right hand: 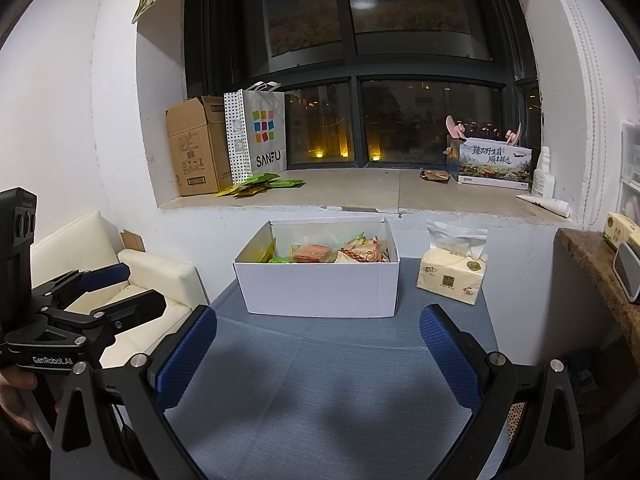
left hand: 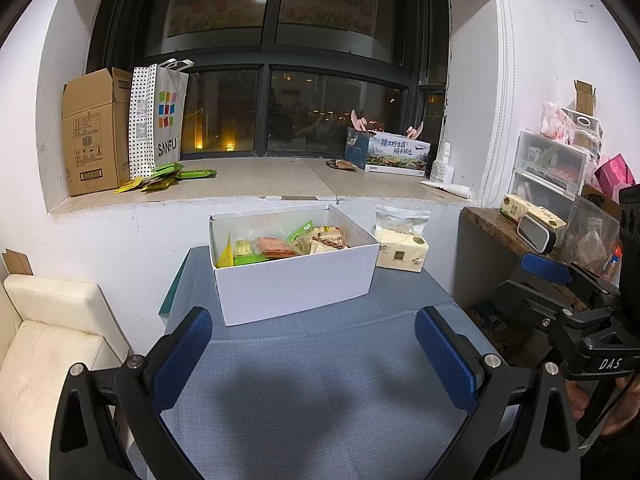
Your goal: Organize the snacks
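Note:
A white open box (left hand: 296, 284) (right hand: 320, 290) stands on the blue table (left hand: 320, 380) (right hand: 320, 380) and holds several snack packets (left hand: 276, 246) (right hand: 316, 254). Green and yellow snack packets (left hand: 164, 176) (right hand: 260, 184) lie on the window sill at the left. A brown packet (left hand: 342, 165) (right hand: 434, 176) lies on the sill by the printed carton. My left gripper (left hand: 314, 354) is open and empty, above the table in front of the box. My right gripper (right hand: 318, 354) is open and empty, also in front of the box. Each gripper shows at the edge of the other's view.
A tissue pack (left hand: 402, 254) (right hand: 452, 276) sits right of the box. On the sill stand a cardboard box (left hand: 94, 136), a SANFU bag (left hand: 160, 120), a printed carton (left hand: 394, 152) and a white bottle (left hand: 442, 166). A cream sofa (left hand: 44, 344) is left; a cluttered shelf (left hand: 512, 228) is right.

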`<state>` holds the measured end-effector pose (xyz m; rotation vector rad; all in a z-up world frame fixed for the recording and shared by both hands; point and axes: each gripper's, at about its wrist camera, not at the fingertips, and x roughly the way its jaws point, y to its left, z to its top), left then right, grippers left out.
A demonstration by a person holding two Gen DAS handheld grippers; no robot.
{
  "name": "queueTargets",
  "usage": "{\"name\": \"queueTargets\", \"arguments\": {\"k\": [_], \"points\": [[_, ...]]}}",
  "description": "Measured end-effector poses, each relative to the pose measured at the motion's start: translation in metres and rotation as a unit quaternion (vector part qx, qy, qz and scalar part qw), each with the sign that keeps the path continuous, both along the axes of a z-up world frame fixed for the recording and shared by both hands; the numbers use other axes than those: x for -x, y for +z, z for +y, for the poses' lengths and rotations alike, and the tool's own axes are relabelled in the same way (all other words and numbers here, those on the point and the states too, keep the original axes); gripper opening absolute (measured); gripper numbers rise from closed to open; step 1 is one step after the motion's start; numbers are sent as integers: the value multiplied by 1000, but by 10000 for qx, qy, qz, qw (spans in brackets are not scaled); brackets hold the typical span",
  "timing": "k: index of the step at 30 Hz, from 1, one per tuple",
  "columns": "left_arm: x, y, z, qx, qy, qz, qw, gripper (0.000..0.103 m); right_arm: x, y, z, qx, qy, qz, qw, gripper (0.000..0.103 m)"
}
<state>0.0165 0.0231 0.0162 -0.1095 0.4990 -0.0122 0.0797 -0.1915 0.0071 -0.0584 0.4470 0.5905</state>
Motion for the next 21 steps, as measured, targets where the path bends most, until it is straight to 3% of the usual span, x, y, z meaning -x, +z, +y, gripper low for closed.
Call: {"name": "queueTargets", "arguments": {"k": [21], "points": [[-2, -3, 1, -2, -27, 22, 10000, 103, 0, -2, -2, 4, 39, 25, 10000, 103]]}}
